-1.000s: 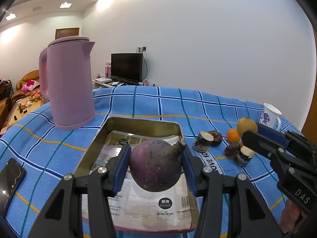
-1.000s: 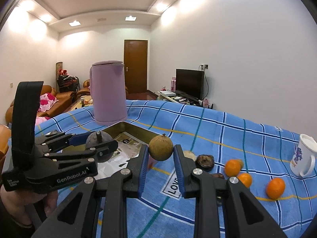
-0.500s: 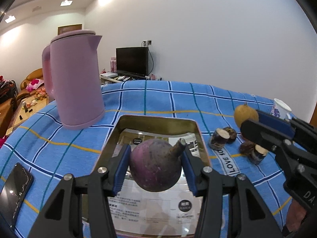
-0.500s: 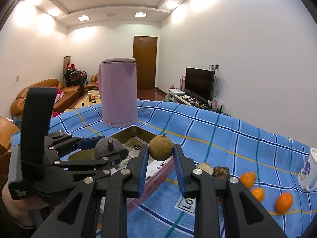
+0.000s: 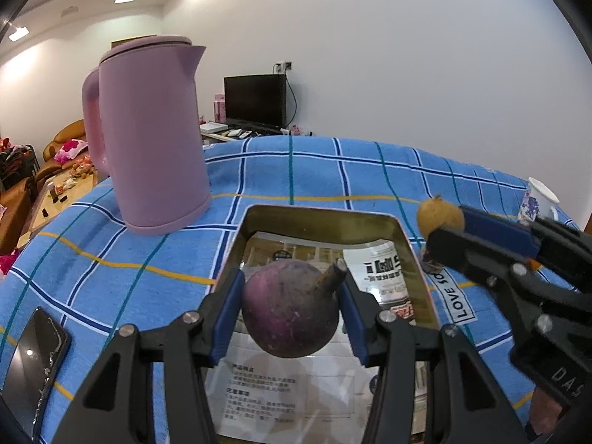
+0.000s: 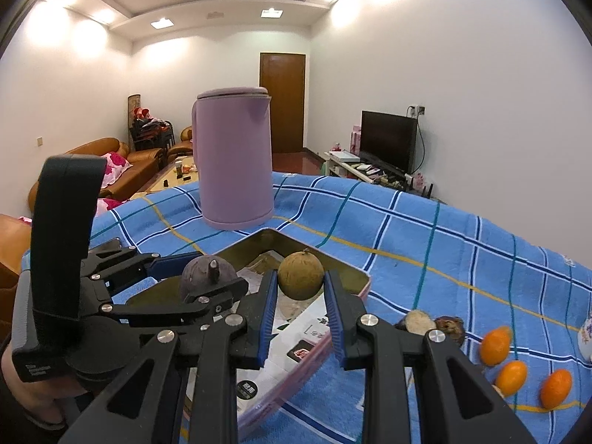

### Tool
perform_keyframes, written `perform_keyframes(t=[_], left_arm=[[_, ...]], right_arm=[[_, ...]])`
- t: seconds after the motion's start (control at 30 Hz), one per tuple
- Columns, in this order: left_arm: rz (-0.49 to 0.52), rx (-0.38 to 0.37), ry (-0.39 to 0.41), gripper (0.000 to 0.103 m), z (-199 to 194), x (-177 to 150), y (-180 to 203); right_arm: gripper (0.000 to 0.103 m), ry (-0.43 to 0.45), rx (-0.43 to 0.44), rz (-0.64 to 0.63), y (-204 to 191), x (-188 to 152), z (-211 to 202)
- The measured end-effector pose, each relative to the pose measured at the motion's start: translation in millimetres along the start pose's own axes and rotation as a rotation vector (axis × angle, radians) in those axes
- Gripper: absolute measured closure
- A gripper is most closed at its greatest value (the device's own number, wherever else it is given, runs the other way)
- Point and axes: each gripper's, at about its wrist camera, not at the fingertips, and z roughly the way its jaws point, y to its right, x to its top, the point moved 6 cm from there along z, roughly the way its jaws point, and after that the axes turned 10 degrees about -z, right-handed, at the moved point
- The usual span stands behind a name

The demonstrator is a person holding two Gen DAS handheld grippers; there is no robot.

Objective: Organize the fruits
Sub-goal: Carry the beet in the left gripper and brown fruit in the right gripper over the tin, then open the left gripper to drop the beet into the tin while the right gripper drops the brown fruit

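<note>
Left wrist view: the left gripper (image 5: 290, 303) is clamped on a round purple fruit with a stubby brown stem (image 5: 290, 314), held above the near half of a shallow gold metal tray lined with printed paper (image 5: 322, 222). A tall pink plastic kettle (image 5: 151, 137) stands on the blue checked tablecloth (image 5: 333, 174) just left of the tray's far corner. A black phone (image 5: 31, 366) lies near the left edge. At right, the right gripper (image 5: 444, 227) pinches a round tan-brown fruit (image 5: 439, 215).

Right wrist view: the right gripper (image 6: 300, 288) grips the tan-brown fruit (image 6: 300, 275) above the tray's (image 6: 347, 275) far right part. Three small orange citrus fruits (image 6: 512, 372) lie on the cloth to the right, beside what seem to be cut dark-shelled fruits (image 6: 431, 323), though they are blurred.
</note>
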Motion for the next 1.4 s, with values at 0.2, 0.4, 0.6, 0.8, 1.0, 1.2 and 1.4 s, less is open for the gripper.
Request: perform_keyframes(t=[0.2,0.4,0.6,0.8,1.0,1.2,1.4], left_arm=[[0.005,0.003,-0.026,0.051,7.5,4.0,-6.1],[0.017,0.023,-0.050,0.051,13.2,3.0,-8.9],[0.030,0.039,-0.073,0.051,18.7,1.3,-10.7],[0.045,0.047,-0.090,0.051,22.6,-1.0,-9.6],[0.055,0.050,-0.098,0.050,24.3,-2.9,-10.1],[0.062,0.053,-0.101,0.051,24.9,-3.0,-9.2],[0.053,0.055,-0.075,0.048,17.8,1.9,-10.0]], right_arm=[[0.075,-0.022,0.010,0.011,-1.0,-1.8,14.6],[0.075,-0.047,0.021,0.018,-0.7,-6.0,27.2],[0.075,-0.069,0.033,0.013,-4.1,-8.4,34.9],[0.075,-0.088,0.044,0.017,-5.0,-11.3,39.5],[0.075,-0.098,0.054,0.021,-5.3,-13.6,41.7],[0.075,-0.105,0.067,0.031,-4.5,-15.3,43.6],[0.068,-0.085,0.061,0.033,-4.2,-14.3,39.4]])
